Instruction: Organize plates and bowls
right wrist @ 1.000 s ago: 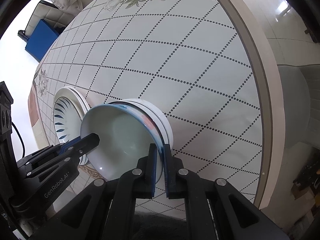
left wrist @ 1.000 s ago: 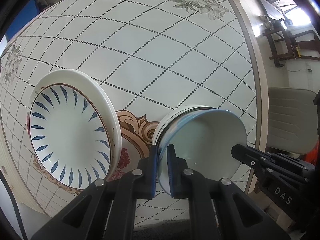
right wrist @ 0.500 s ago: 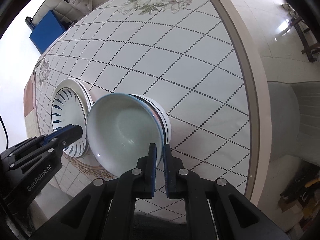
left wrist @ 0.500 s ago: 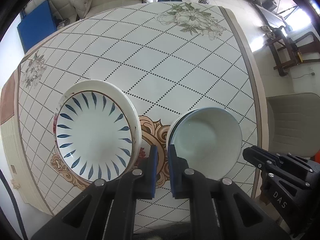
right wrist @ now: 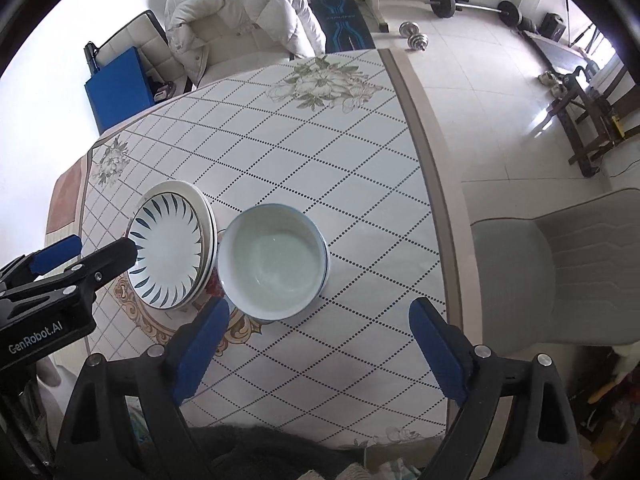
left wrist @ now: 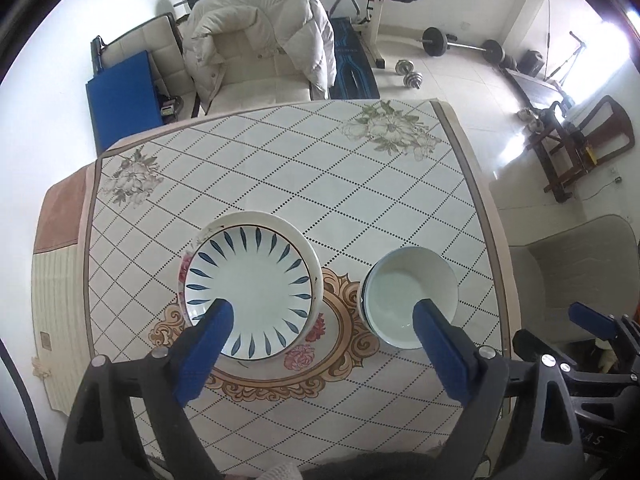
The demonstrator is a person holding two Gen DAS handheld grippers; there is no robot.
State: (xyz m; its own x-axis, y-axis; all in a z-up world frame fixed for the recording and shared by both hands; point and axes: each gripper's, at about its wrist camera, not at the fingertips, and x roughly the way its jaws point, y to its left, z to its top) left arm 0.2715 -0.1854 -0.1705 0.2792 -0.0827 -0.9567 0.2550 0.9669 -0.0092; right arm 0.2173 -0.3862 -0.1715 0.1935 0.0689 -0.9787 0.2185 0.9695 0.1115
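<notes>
Above the table (left wrist: 280, 184), left gripper (left wrist: 320, 316) and right gripper (right wrist: 318, 318) both just spread apart, empty, plates (left wrist: 252, 284) beside bowls (left wrist: 412, 300).

The left tool (left wrist: 322, 314), its blue-padded jaws just opened wide with nothing between them, hangs above a table (left wrist: 280, 184) covered in a diamond-patterned cloth. Below sit a stack of plates (left wrist: 256, 280), the top one ringed with blue leaf strokes, and beside it, apart, a stack of bowls (left wrist: 408, 292). A second tool (left wrist: 592, 320) shows at lower right.
</notes>
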